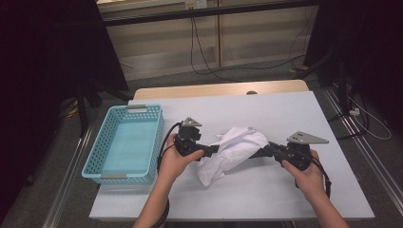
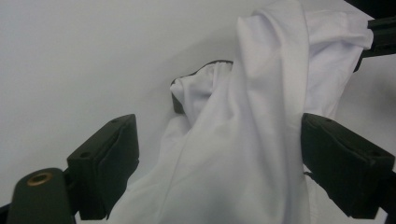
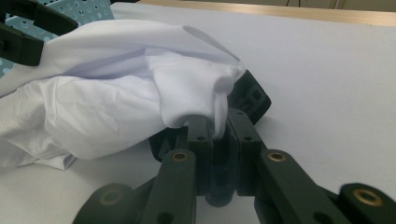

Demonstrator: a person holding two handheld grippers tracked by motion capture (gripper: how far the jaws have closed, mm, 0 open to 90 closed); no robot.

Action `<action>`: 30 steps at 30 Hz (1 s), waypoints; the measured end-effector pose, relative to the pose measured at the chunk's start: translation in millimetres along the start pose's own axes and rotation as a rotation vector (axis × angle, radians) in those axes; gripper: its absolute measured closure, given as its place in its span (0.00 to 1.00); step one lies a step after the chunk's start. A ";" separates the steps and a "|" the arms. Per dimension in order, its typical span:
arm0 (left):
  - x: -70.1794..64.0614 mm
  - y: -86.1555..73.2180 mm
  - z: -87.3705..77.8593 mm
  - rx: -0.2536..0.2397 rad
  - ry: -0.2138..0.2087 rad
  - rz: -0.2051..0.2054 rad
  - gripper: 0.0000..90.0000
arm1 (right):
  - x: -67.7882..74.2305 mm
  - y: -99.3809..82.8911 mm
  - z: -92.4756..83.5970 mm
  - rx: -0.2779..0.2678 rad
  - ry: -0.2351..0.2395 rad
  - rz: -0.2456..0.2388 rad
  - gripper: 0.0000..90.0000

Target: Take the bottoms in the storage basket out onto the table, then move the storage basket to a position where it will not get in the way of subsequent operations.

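Counter (image 1: 294,109): pale grey sheet over a wooden top, carrying everything below.

Basket (image 1: 97,154): turquoise perforated plastic, at the counter's left edge, well apart from the cloth; nothing visible inside it.

White garment (image 1: 233,149): crumpled soft fabric, a stitched hem visible in the right gripper view (image 3: 187,65); which kind of garment cannot be told. It lies mid-counter between the two hands, partly lifted. Its long axis runs roughly left to right across the counter, slung between the claws, with a loose tail drooping toward the person at the lower left.

Right claw (image 3: 219,128): jaws together, clamped on a pinch of the garment's edge, the fabric rising out of the closed tips. In the high view it sits at the cloth's right end (image 1: 268,151).

Left claw (image 2: 219,163): jaws wide apart, a thick fold of fabric running between them, neither pad pressing on it. In the high view it sits at the cloth's left end (image 1: 214,149).

Step in hand, as judged: one end secured, the second grip being set up, probably for spreading or folding. The next move calls for the left claw to close on a single edge, not the whole bundle, before any pulling apart; otherwise the fold likely slips or bunches.
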State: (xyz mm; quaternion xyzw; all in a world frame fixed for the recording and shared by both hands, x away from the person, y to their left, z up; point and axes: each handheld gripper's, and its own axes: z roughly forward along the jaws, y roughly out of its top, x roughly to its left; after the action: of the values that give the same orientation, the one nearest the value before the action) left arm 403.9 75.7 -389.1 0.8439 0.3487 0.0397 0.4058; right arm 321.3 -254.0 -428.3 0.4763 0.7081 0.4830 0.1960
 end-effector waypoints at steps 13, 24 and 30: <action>-0.5 -0.5 -0.3 -0.006 -0.011 0.000 0.17 | 4.3 -3.2 8.5 0.013 0.015 -0.009 0.91; -1.8 -0.9 -1.8 -0.014 -0.011 -0.007 0.16 | 9.0 -2.5 12.1 0.015 0.025 -0.021 0.90; -3.5 0.3 -4.4 -0.014 -0.024 -0.013 0.18 | 12.2 -1.9 14.1 0.014 0.036 -0.028 0.90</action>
State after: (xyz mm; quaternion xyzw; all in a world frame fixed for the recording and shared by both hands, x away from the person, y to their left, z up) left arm 399.9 76.3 -385.2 0.8391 0.3489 0.0297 0.4163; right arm 325.0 -236.6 -434.1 0.4590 0.7213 0.4839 0.1868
